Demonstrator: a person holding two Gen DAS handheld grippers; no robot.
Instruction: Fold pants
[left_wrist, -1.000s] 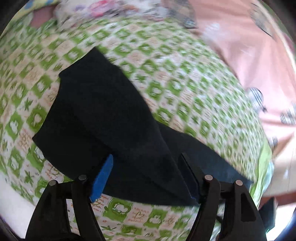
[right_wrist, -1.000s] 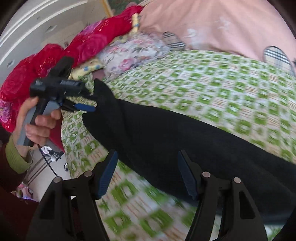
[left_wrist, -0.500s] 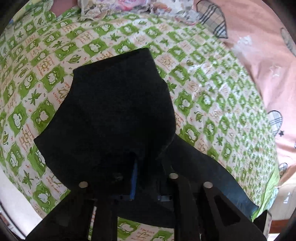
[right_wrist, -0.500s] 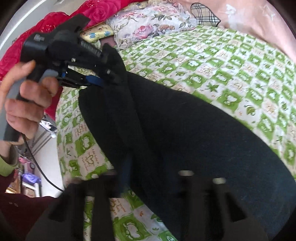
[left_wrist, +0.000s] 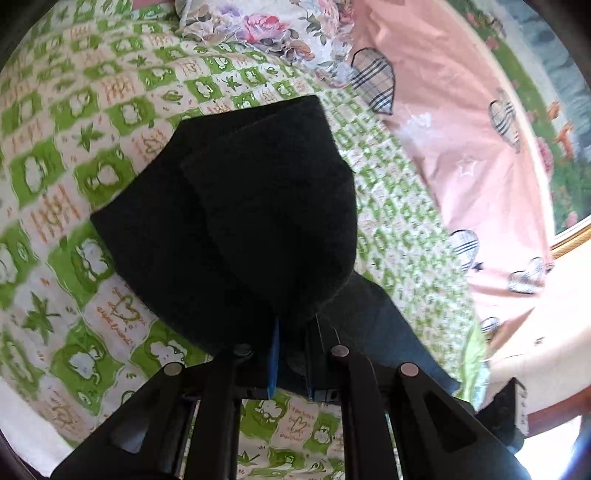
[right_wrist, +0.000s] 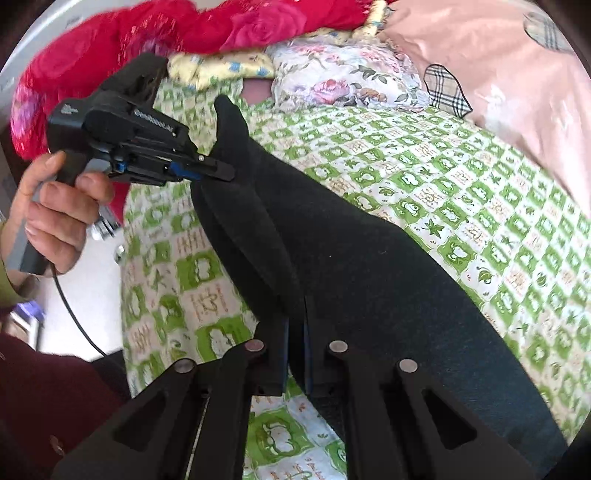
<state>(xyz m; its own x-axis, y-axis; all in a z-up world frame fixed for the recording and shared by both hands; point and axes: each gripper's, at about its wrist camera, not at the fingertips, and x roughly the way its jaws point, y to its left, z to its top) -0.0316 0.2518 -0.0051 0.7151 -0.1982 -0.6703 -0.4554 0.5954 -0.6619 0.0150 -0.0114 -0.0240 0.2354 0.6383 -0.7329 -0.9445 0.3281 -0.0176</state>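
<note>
Black pants (left_wrist: 240, 206) lie on a green-and-white patterned bedspread (left_wrist: 92, 155). My left gripper (left_wrist: 293, 332) is shut on an edge of the pants, lifting a fold of cloth that hangs in front of the camera. My right gripper (right_wrist: 295, 332) is shut on the pants (right_wrist: 351, 258) along their near edge. In the right wrist view the left gripper (right_wrist: 218, 171), held in a hand, pinches the raised end of the pants above the bed. The pants stretch away to the lower right.
A pink quilt with plaid hearts (left_wrist: 461, 129) lies along the far side of the bed. A floral pillow (right_wrist: 332, 85) and a red blanket (right_wrist: 184, 33) are piled at the head. The bed edge and floor (right_wrist: 85, 295) are at the left.
Both grippers went from open around the pants' edge to shut on it. The left gripper has lifted its end, so the cloth now stands up in a fold.
</note>
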